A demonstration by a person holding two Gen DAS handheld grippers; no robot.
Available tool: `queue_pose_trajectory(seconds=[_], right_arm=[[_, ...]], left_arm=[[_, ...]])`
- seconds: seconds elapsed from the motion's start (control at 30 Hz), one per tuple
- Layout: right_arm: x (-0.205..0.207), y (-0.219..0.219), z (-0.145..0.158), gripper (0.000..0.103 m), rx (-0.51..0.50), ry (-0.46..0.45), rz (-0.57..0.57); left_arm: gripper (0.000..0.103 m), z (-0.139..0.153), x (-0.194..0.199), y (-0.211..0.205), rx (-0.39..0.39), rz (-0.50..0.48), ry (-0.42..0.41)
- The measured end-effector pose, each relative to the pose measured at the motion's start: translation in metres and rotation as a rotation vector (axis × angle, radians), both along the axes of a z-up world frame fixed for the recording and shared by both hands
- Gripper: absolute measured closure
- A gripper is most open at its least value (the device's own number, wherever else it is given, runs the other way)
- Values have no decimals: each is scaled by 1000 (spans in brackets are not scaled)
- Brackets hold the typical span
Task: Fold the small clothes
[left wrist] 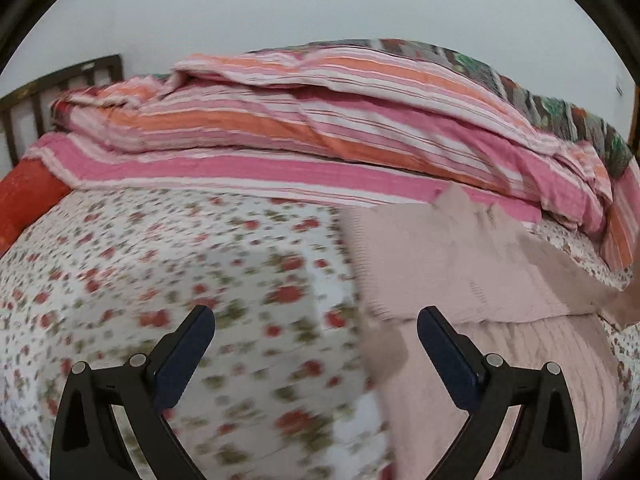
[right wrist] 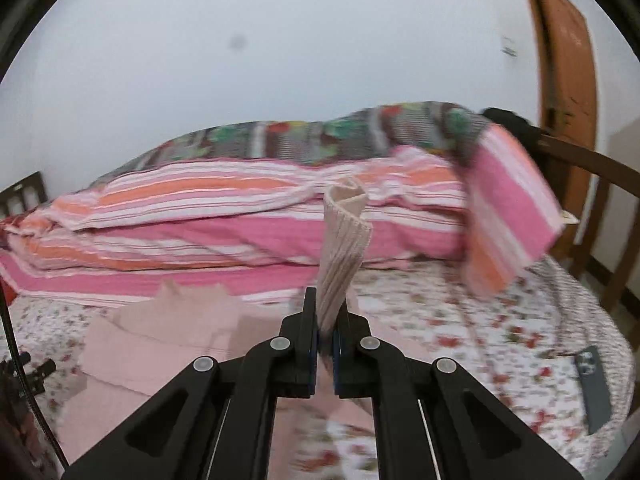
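A pale pink ribbed garment (left wrist: pixel 460 264) lies partly folded on the floral bedsheet (left wrist: pixel 160 280), to the right in the left wrist view. My left gripper (left wrist: pixel 316 328) is open and empty, just left of the garment's edge. My right gripper (right wrist: pixel 326 316) is shut on a ribbed strip of the pink garment (right wrist: pixel 344 248), which stands up from the jaws. The rest of the garment (right wrist: pixel 160 340) lies on the bed to the left below it.
A pink and orange striped blanket (left wrist: pixel 300 128) is piled along the far side of the bed, with a patterned quilt (right wrist: pixel 320 132) behind. A red cushion (left wrist: pixel 24 204) lies far left. A phone (right wrist: pixel 596 384) lies on the sheet at right. Wooden bed frame (right wrist: pixel 592 168) and door stand at right.
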State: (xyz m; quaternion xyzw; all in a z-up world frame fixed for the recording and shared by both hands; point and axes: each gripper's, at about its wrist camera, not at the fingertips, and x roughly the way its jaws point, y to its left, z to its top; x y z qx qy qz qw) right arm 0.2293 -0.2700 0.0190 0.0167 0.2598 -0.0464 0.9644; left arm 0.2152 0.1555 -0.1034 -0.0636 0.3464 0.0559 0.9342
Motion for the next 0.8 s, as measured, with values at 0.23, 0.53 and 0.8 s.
queue_pose_trajectory(seconds=[0.23, 0.53, 0.8], right_arm=[[41, 109, -19, 98, 28, 17, 161], [85, 222, -85, 98, 23, 124, 341], [95, 265, -136, 97, 24, 252, 420]], left_arm=[[1, 2, -26, 52, 27, 81, -3], [1, -7, -43, 83, 72, 125, 38], [2, -42, -57, 98, -33, 107, 99]])
